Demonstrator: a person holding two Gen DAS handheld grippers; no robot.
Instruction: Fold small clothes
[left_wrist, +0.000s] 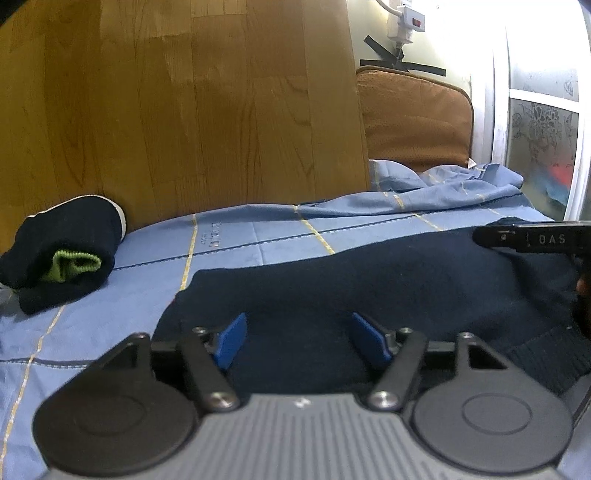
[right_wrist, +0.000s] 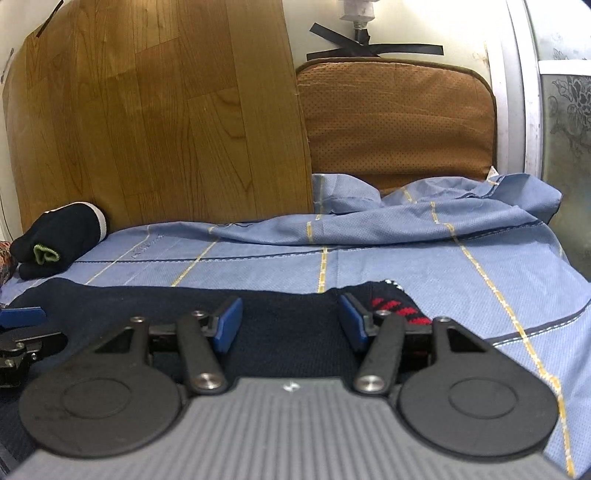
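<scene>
A dark navy knit garment (left_wrist: 369, 273) lies flat on the blue sheet (left_wrist: 229, 243). My left gripper (left_wrist: 299, 332) is open just above its near left part, jaws wide apart, holding nothing. In the right wrist view the same garment (right_wrist: 288, 325) shows a red and white patterned corner (right_wrist: 391, 308). My right gripper (right_wrist: 291, 317) is open over its right end, empty. The right gripper's black body also shows in the left wrist view (left_wrist: 535, 240). The left gripper's blue fingertip shows at the right wrist view's left edge (right_wrist: 22, 315).
A rolled navy piece with a green cuff (left_wrist: 62, 251) sits at the back left, also in the right wrist view (right_wrist: 55, 240). A wooden board (left_wrist: 184, 110) and a brown cushion (right_wrist: 395, 125) stand behind. The sheet is bunched at the back right (right_wrist: 424, 218).
</scene>
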